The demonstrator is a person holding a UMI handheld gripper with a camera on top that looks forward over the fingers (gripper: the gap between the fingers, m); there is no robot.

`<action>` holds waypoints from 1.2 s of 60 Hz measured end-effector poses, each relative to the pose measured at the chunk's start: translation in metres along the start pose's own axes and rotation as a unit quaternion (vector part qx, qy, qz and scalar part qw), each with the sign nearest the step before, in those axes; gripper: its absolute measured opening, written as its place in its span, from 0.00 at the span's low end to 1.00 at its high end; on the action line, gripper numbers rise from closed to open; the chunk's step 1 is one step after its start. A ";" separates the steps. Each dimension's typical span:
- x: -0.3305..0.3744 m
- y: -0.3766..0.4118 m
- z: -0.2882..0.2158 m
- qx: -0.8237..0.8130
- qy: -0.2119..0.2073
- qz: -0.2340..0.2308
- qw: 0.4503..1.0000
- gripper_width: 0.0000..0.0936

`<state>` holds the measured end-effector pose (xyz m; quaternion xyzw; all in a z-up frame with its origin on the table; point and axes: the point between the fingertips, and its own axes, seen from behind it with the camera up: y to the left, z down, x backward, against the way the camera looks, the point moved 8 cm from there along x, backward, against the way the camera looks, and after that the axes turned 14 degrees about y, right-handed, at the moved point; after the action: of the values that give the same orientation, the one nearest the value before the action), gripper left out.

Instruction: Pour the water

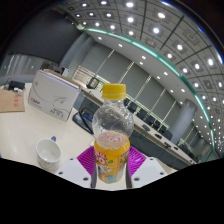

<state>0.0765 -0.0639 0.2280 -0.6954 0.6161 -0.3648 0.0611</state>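
Note:
A clear plastic bottle (112, 135) with a yellow cap and a yellow-orange label stands upright between my fingers. Both purple pads (87, 160) press against its label at either side. My gripper (112, 165) is shut on the bottle. The bottle's clear upper part looks mostly empty of liquid. A white cup (49, 153) sits on the pale table (30, 128), to the left of the bottle and a little ahead of the left finger. The view is tilted, so the room leans.
A white box-shaped device (52, 98) stands on the table farther back on the left. Beyond it are rows of desks with dark chairs (150, 120) and a window wall. A ceiling with many round lights is overhead.

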 end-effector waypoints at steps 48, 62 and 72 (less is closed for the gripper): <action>-0.044 0.045 0.117 -0.251 0.101 -0.156 0.950 0.91; 0.101 0.033 0.103 -0.266 0.159 -0.106 0.945 0.92; 0.209 0.048 0.093 -0.247 0.183 -0.065 0.949 0.92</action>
<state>0.0861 -0.2974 0.2254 -0.6489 0.6407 -0.3251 -0.2504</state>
